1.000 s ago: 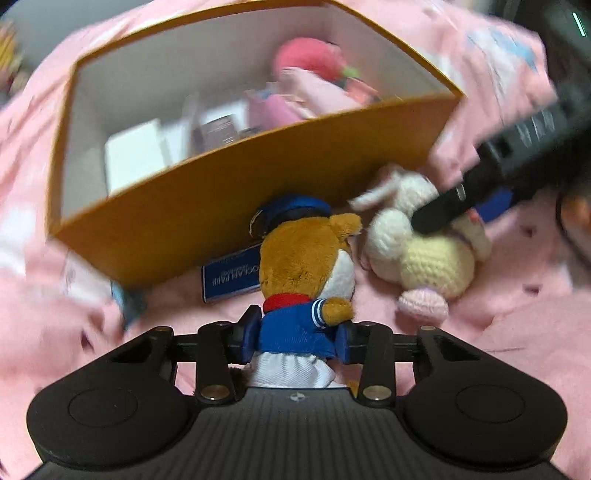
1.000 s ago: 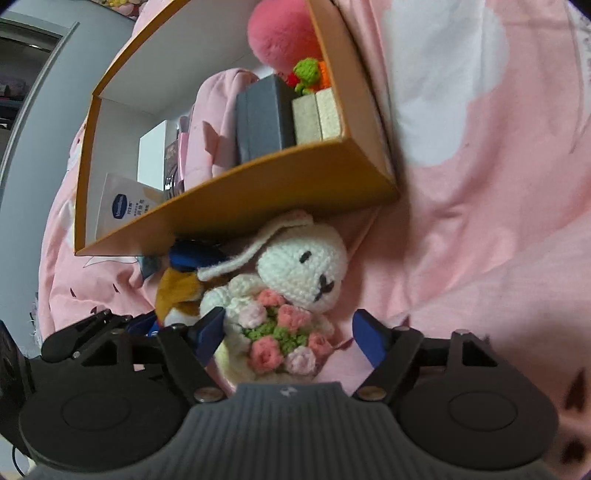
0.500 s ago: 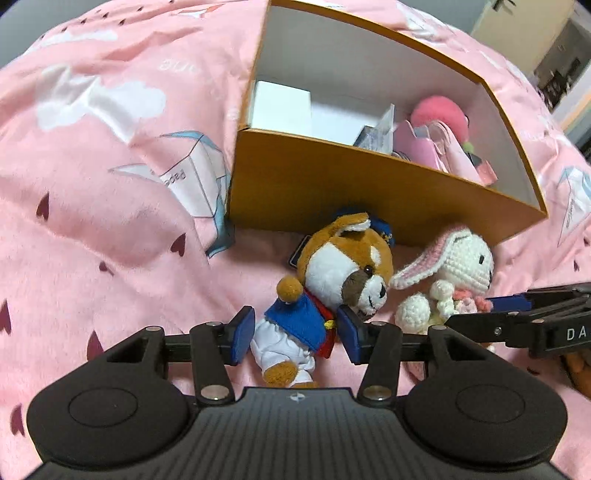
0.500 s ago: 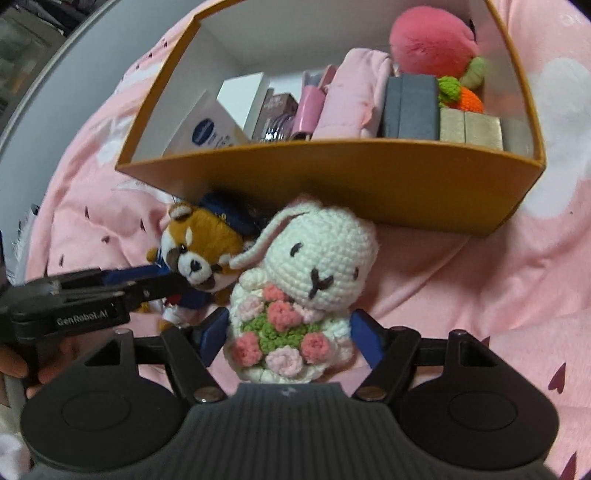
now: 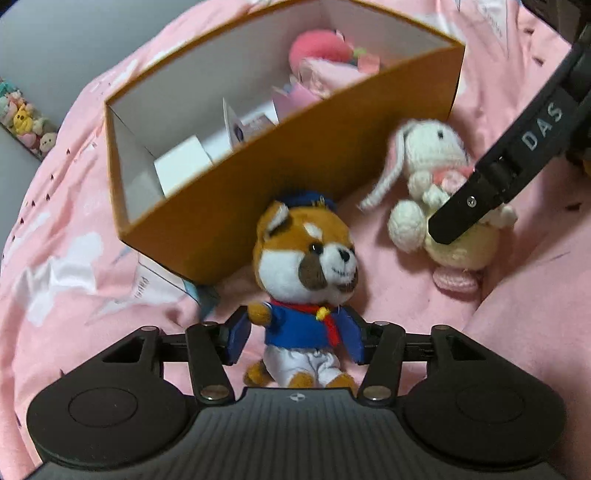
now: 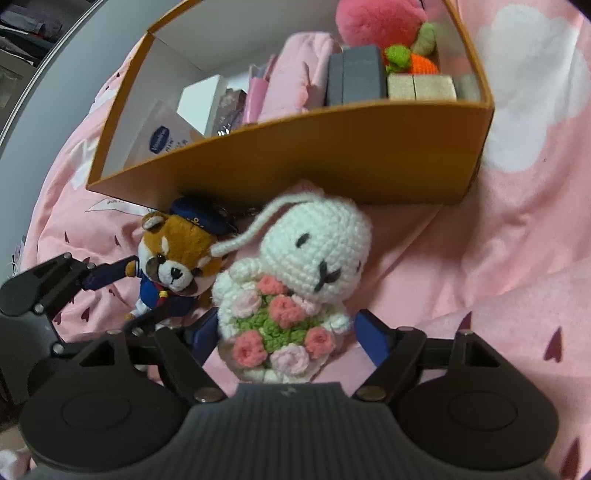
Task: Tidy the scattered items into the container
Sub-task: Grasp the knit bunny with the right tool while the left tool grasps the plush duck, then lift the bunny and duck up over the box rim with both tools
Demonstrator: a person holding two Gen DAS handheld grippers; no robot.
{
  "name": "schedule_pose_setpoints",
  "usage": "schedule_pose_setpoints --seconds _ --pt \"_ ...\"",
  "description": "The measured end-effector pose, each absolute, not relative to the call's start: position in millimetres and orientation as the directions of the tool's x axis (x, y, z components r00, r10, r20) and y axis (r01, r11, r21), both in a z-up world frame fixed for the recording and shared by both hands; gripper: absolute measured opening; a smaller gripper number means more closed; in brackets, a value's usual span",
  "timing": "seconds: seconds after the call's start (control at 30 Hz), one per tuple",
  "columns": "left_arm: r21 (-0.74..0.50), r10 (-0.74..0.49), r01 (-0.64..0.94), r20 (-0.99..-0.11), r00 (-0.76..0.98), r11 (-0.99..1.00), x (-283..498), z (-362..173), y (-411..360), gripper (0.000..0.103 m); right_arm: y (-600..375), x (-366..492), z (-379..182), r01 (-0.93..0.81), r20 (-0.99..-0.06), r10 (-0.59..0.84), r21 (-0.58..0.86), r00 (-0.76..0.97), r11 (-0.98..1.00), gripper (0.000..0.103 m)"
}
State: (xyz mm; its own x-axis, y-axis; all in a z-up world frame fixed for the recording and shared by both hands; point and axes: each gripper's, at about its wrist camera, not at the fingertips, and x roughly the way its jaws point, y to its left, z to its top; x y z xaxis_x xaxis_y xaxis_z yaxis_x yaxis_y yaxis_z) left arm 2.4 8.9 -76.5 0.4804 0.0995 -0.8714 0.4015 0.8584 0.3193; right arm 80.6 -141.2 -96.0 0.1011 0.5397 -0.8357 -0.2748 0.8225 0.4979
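Observation:
A plush red panda (image 5: pixel 306 266) in a blue sailor suit sits on the pink bedding in front of the orange box (image 5: pixel 295 162). My left gripper (image 5: pixel 299 338) is closed around its body. A white crocheted rabbit (image 6: pixel 295 280) with a pink flower bouquet sits beside it. My right gripper (image 6: pixel 286 338) has its blue pads on either side of the rabbit's lower body, with a small gap on the right. The panda (image 6: pixel 177 258) and the left gripper also show in the right wrist view. The rabbit (image 5: pixel 436 177) shows in the left wrist view behind the right gripper's finger.
The orange box (image 6: pixel 332 147) holds a pink plush ball (image 6: pixel 380 18), a crochet carrot (image 6: pixel 413 62), grey and beige blocks, pink pouches and white cartons. Its front wall stands just behind both toys. Pink bedding (image 6: pixel 517 221) lies all around.
Both views have swung around the toys. The panda now faces the left camera, upright between the pads. The rabbit stays between the right pads.

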Motion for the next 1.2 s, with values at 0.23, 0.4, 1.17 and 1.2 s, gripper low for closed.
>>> schedule_pose_setpoints --seconds 0.23,0.4,1.17,1.2 --pt "0.261 0.101 0.356 -0.906 0.410 0.897 13 -85 16 0.050 -119 79 -93 -0.319 -0.855 0.505 0.449 0.117 0.835 0.071" --pt "0.153 0.025 0.281 -0.911 0.411 0.947 5 -73 33 0.046 -121 71 -79 -0.372 -0.862 0.486 0.407 0.147 0.834 0.069" --pt "-0.326 -0.294 0.079 -0.689 0.663 0.942 -10 65 92 0.043 -171 53 60 -0.549 -0.664 0.581 0.295 0.471 0.782 0.068" --pt "-0.325 -0.290 0.080 -0.673 0.681 0.942 -4 72 94 0.043 -169 56 66 -0.558 -0.654 0.582 0.283 0.483 0.780 0.068"
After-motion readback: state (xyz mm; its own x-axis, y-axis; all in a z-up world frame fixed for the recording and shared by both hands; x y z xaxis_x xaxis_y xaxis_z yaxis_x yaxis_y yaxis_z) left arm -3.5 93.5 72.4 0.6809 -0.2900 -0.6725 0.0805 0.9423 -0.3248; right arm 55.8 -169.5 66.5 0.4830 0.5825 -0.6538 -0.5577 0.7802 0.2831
